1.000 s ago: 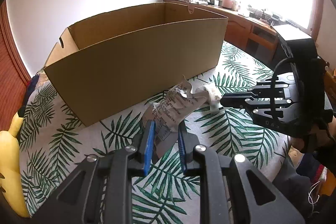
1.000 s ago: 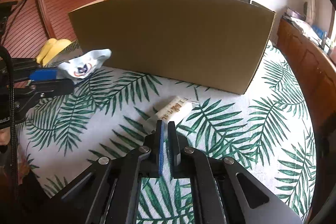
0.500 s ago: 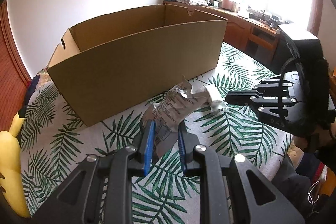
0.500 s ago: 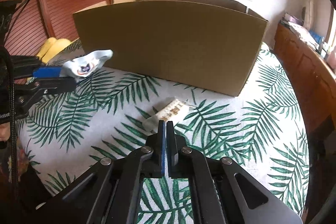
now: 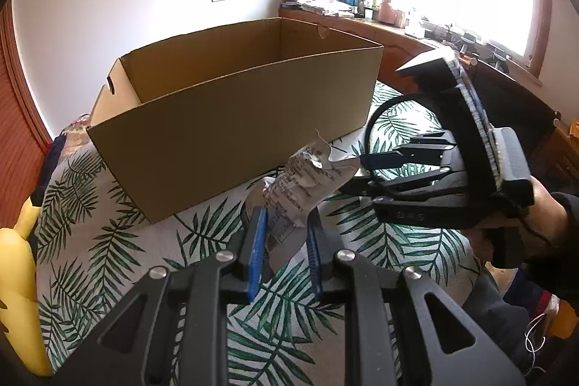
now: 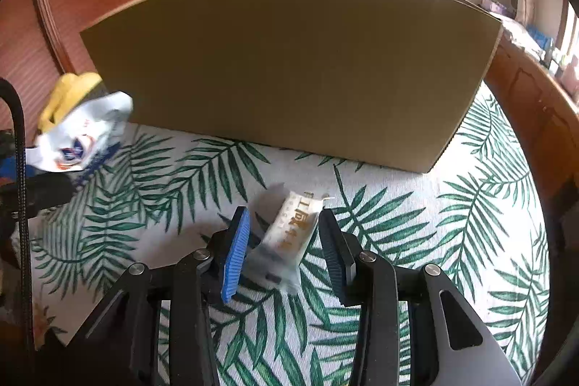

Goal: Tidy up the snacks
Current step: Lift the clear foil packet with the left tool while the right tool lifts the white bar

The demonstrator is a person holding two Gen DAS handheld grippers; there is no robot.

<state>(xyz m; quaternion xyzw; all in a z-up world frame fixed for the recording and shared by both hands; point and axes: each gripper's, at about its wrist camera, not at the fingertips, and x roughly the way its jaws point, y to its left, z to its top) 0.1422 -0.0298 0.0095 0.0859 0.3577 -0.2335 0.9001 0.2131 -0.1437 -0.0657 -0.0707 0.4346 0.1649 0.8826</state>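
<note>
My left gripper point(image 5: 286, 237) is shut on a crinkled white snack packet point(image 5: 307, 183) and holds it above the tablecloth, in front of the open cardboard box point(image 5: 231, 118). The packet also shows at the left of the right wrist view point(image 6: 81, 132). My right gripper point(image 6: 284, 241) is open, its jaws on either side of a small white wrapped snack bar point(image 6: 289, 234) that lies on the cloth. From the left wrist view the right gripper point(image 5: 365, 172) sits just right of the held packet. The box point(image 6: 289, 67) stands behind the bar.
The round table carries a palm-leaf cloth point(image 6: 470, 205). A yellow soft toy point(image 5: 14, 277) lies at the left edge. A wooden desk point(image 5: 398, 35) with clutter runs under the window. The person's hand point(image 5: 542, 205) holds the right gripper.
My right gripper, shut a moment ago, has opened and moved forward around the snack bar. My left gripper still holds its packet, and the box interior shows more.
</note>
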